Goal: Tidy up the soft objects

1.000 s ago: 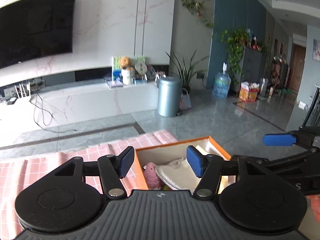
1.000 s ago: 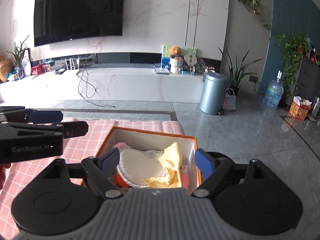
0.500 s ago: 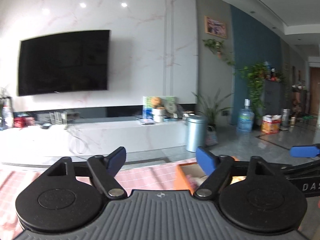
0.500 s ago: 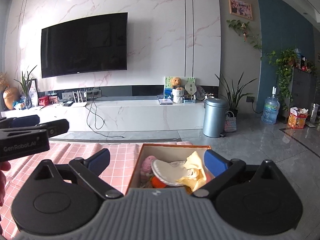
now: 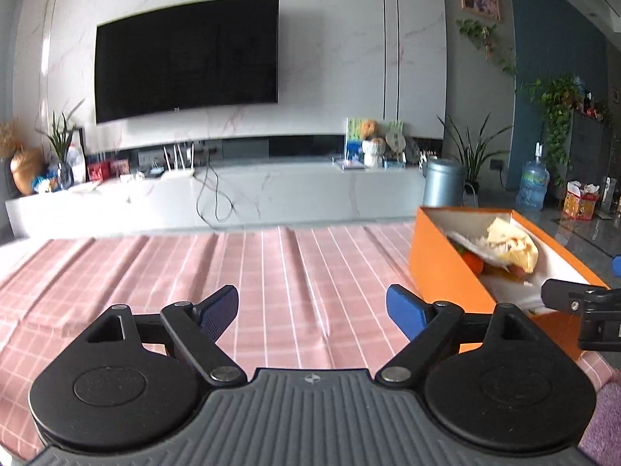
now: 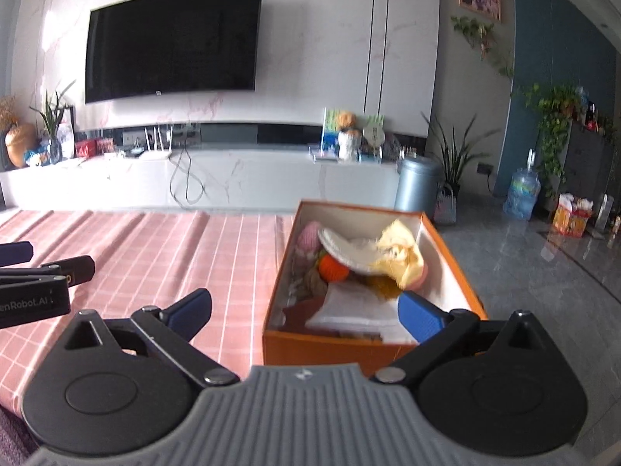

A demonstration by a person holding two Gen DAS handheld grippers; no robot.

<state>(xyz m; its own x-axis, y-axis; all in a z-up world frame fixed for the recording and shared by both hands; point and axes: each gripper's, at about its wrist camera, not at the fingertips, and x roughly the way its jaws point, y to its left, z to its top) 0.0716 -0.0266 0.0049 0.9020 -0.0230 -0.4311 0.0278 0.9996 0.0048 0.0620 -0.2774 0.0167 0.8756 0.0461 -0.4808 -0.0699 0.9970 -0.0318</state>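
Pink cloth (image 5: pixel 271 272) bare left of box (image 6: pixel 458 272); both grippers (image 5: pixel 312 308) (image 6: pixel 304 312) just opened wide (nothing between).

A pink checked cloth (image 5: pixel 271 272) bears an orange box (image 6: pixel 295 341).

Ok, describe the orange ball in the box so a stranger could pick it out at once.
Find the pink checked cloth and the orange box standing on it. Among the soft things inside, the orange ball sits near the middle, tucked under the edge of the white pad. It is the only round, bright orange knitted piece there.
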